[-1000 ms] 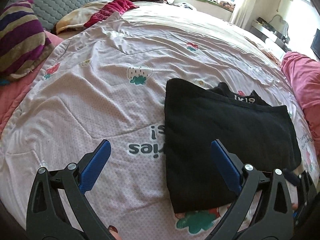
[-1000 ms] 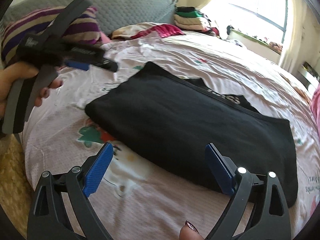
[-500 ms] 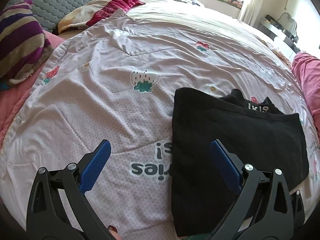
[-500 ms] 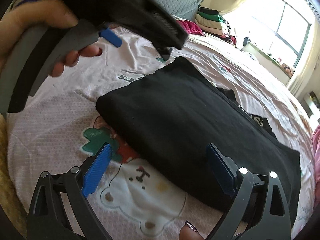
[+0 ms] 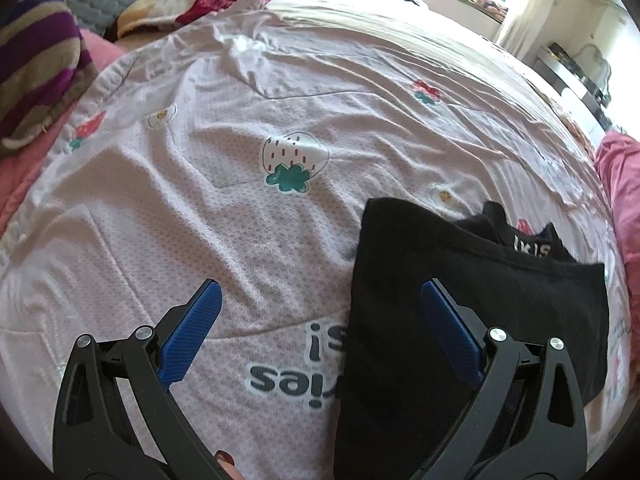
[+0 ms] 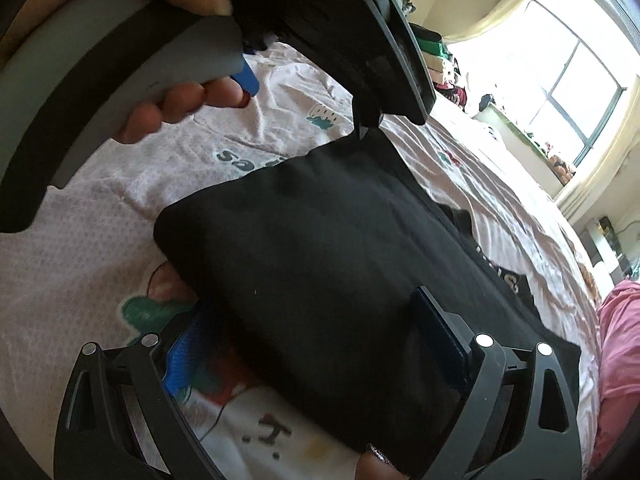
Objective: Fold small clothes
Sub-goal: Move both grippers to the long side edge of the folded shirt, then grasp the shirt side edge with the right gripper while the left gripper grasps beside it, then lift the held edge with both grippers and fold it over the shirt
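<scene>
Right wrist view: the right tongs (image 6: 316,340) straddle the near edge of the one black garment (image 6: 320,248), already folded flat on the bed (image 6: 80,264). Their jaws have just been closing around that edge without yet pinching it. The left tongs (image 5: 316,332) hang released over its left edge. I judge another fold is beginning; both tongs must clamp, then lift together. Counted: one garment, two tongs.
</scene>
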A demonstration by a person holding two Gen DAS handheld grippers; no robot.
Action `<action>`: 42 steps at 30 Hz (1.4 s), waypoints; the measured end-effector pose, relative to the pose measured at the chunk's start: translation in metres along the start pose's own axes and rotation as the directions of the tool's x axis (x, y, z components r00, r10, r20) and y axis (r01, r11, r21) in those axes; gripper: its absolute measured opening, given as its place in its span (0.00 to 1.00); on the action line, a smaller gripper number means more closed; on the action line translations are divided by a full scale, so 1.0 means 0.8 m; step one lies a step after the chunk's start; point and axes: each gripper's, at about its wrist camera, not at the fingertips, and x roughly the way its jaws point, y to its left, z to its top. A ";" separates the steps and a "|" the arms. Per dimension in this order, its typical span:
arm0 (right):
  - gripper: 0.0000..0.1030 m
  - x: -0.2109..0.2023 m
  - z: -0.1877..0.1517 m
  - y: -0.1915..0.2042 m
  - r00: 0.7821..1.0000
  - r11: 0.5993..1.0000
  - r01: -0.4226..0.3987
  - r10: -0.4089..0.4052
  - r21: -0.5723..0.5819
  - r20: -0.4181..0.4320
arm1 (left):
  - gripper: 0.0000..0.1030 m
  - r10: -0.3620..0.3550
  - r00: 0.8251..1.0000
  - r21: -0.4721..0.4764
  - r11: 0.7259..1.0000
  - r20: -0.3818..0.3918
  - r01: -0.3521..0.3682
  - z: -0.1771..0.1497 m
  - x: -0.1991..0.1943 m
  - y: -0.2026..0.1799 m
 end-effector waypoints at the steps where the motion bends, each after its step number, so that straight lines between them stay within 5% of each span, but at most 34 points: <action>1: 0.73 -0.002 0.000 -0.001 1.000 1.000 -0.002 0.002 -0.001 0.015 | 0.91 -0.008 1.000 -0.014 1.000 -0.008 0.008 0.002 0.003 0.002; 6: 0.21 -0.029 -0.004 -0.017 0.994 0.998 -0.034 0.029 0.044 0.106 | 0.91 -0.069 0.997 -0.047 0.997 -0.037 0.067 0.005 0.010 0.002; 8: 0.09 -0.039 -0.006 -0.026 0.990 0.997 -0.040 0.031 0.064 0.136 | 0.91 -0.097 0.994 -0.046 0.994 -0.044 0.095 0.005 0.009 -0.003; 12: 0.07 -0.056 -0.013 -0.045 0.984 0.994 -0.035 0.015 0.105 0.179 | 0.91 -0.183 0.981 -0.063 0.982 -0.067 0.179 0.005 0.012 -0.013; 20: 0.06 -0.082 -0.028 -0.070 0.971 0.984 -0.022 -0.022 0.179 0.237 | 0.89 -0.370 0.926 -0.135 0.924 -0.072 0.358 0.001 0.011 -0.046; 22: 0.06 -0.090 -0.033 -0.076 0.967 0.977 -0.020 -0.035 0.211 0.253 | 0.74 -0.384 0.921 -0.139 0.918 -0.072 0.372 -0.002 0.009 -0.055; 24: 0.06 -0.097 -0.039 -0.080 0.964 0.972 -0.020 -0.044 0.235 0.263 | 0.43 -0.385 0.920 -0.127 0.918 -0.069 0.375 -0.005 0.006 -0.066; 26: 0.06 -0.103 -0.047 -0.085 0.962 0.964 -0.021 -0.052 0.264 0.268 | 0.26 -0.392 0.918 -0.116 0.916 -0.054 0.384 -0.007 0.000 -0.074; 29: 0.06 -0.111 -0.055 -0.095 0.959 0.953 -0.028 -0.059 0.301 0.277 | 0.16 -0.379 0.925 -0.066 0.924 -0.018 0.377 -0.009 -0.018 -0.092; 42: 0.06 -0.164 -0.107 -0.157 0.948 0.873 -0.049 -0.113 0.486 0.299 | 0.15 -0.387 0.922 0.075 0.921 0.031 0.383 -0.017 -0.073 -0.193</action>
